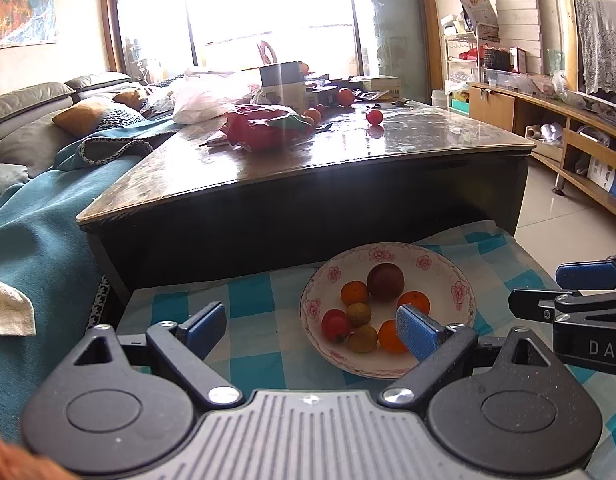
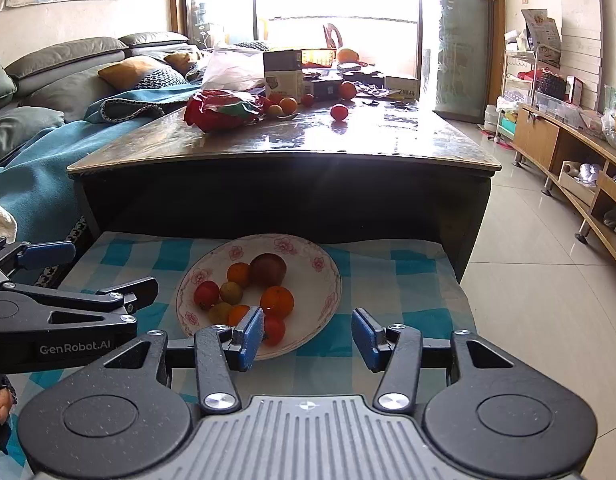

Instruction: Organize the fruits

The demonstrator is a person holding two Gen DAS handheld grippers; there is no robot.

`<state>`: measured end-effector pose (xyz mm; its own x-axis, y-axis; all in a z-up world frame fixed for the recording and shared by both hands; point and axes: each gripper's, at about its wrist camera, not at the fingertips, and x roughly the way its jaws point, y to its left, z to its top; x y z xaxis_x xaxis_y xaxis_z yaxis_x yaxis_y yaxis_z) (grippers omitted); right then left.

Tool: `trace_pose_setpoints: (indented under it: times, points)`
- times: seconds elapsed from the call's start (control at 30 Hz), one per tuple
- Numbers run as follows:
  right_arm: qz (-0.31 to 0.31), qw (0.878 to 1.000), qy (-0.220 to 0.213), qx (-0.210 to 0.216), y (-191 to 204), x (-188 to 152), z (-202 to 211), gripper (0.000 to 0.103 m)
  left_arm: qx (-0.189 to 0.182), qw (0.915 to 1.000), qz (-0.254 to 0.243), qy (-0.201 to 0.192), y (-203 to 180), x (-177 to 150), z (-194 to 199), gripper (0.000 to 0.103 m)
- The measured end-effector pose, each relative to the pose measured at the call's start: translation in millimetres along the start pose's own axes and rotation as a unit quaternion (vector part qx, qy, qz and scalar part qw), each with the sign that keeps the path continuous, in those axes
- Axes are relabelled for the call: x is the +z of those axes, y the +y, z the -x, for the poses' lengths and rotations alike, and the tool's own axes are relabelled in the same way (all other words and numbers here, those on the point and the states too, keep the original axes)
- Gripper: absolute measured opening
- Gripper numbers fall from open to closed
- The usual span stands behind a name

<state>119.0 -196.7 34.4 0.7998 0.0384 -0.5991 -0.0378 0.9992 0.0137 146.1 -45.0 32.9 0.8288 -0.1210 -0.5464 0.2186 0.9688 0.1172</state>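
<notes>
From my left wrist, my left hand-held gripper stands wide and empty. The flowered plate lies at about one o'clock from it, on the blue-checked cloth. In the plate sit a dark plum-like fruit, three small oranges, a red tomato and two greenish-yellow fruits. My right-hand pad overlaps the nearest orange in the picture; I cannot tell whether they touch. I judge sorting is the step in hand, so I would take the outermost fruit first, closing gently so the tomato is not bruised and its neighbours do not roll. My right hand-held gripper comes in from three o'clock.

From my right wrist, that gripper is wide and empty too, the plate at eleven o'clock, a second tomato just beside my left pad. The left hand-held gripper is at nine o'clock.

Beyond, at twelve o'clock, a glossy dark worktop carries a red bag, loose fruit and boxes. A sofa with a teal throw is at ten o'clock, wooden shelving at two.
</notes>
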Motion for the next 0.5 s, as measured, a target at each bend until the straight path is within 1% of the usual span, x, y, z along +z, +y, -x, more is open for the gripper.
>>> trace_pose_setpoints:
  times: [0.5]
  points:
    - [-0.001,1.000,0.002,0.004,3,-10,14,0.044,-0.001,1.0000,-0.005,0.004,0,-11,17,0.101]
